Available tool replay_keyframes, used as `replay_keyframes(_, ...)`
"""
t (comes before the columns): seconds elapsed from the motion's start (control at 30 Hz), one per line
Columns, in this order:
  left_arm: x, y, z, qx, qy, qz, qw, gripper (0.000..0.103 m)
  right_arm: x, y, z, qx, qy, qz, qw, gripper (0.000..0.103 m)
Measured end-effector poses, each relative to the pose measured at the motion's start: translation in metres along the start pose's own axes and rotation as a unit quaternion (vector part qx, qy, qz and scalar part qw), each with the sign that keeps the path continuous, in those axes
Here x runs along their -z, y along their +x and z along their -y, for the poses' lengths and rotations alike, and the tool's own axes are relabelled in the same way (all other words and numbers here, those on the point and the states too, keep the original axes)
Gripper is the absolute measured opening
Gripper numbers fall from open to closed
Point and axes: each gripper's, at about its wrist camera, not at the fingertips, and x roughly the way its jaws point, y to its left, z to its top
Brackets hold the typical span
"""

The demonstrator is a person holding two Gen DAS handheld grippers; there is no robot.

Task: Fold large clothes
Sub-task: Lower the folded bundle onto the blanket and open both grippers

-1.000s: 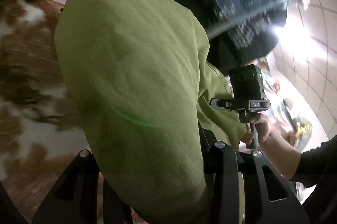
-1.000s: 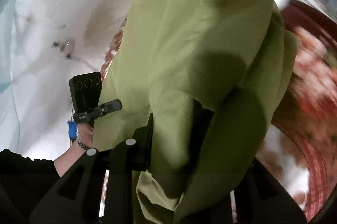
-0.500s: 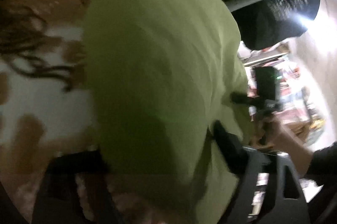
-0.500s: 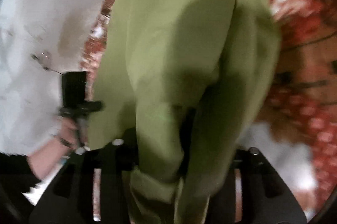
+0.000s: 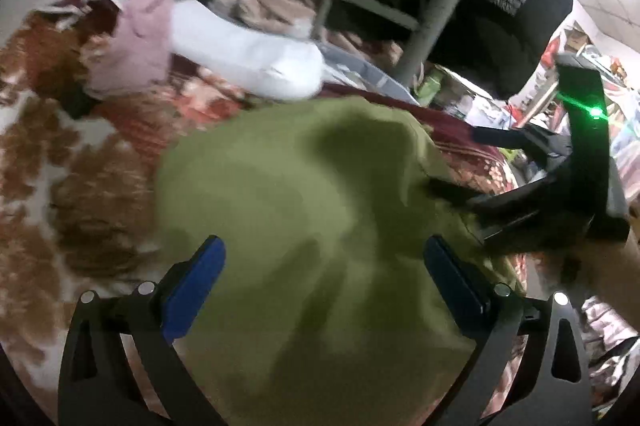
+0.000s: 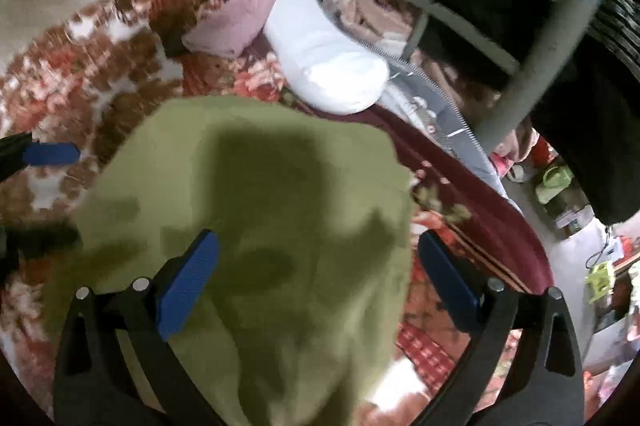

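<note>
green cloth (image 5: 304, 226) lying bunched on the floral blanket (image 5: 80, 185), filling the middle of both views. left gripper (image 5: 324, 266) hovering over it, jaws spread wide, blue pads (image 5: 192, 286) at either side, gripping nothing. right gripper (image 6: 316, 270) likewise spread wide above the cloth's right edge, holding nothing. beyond, pink garment (image 6: 244, 9), white pillow (image 6: 328, 57), then grey rail (image 6: 532, 53) with dark clothes.

Each claw (image 5: 324, 266) (image 6: 318, 266) — black frame, 2 blue ribbed pads (image 5: 192, 286), silver screws; the right's housing shows a green light.
</note>
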Motion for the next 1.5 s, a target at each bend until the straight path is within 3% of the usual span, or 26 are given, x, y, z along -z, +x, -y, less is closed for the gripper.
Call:
replay_keyframes(0.1,0.008,0.026,0.001,-0.026,0.002,-0.033,0.9991,0.098,0.009,0.030,0.016,0.012,0.003,-0.027,1.000,0.098)
replay_keyframes(0.23,0.018,0.035,-0.007,-0.056,-0.006,-0.039,0.9977,0.098,0.019,0.049,0.030,-0.001,0.040,-0.048,0.998,0.098)
replay_keyframes(0.33,0.026,0.037,-0.016,-0.134,0.010,-0.054,0.9895,0.098,0.031,0.056,0.038,0.003,0.039,-0.055,0.998,0.098)
replay_keyframes(0.47,0.029,0.028,-0.035,-0.142,-0.033,-0.061,0.9874,0.099,0.045,0.057,0.051,0.009,0.043,-0.062,0.997,0.098)
replay_keyframes(0.63,0.029,0.001,-0.029,-0.174,-0.038,-0.052,0.9827,0.098,0.052,0.044,0.057,0.038,0.041,-0.067,0.996,0.098)
replay_keyframes(0.77,0.024,-0.032,-0.018,-0.182,-0.053,-0.040,0.9812,0.098,0.051,0.018,0.060,0.068,0.051,-0.072,0.994,0.098)
replay_keyframes(0.93,0.015,-0.080,0.011,-0.185,-0.055,-0.035,0.9806,0.098,0.044,-0.044,0.059,0.080,0.074,-0.061,0.992,0.098)
replay_keyframes(1.2,-0.005,-0.138,0.053,-0.185,-0.068,-0.025,0.9801,0.098,0.032,-0.131,0.045,0.042,0.109,-0.037,0.992,0.098)
replay_keyframes(1.5,-0.016,-0.186,0.093,-0.231,-0.104,-0.013,0.9673,0.098,0.025,-0.191,0.037,-0.001,0.134,-0.028,0.991,0.098)
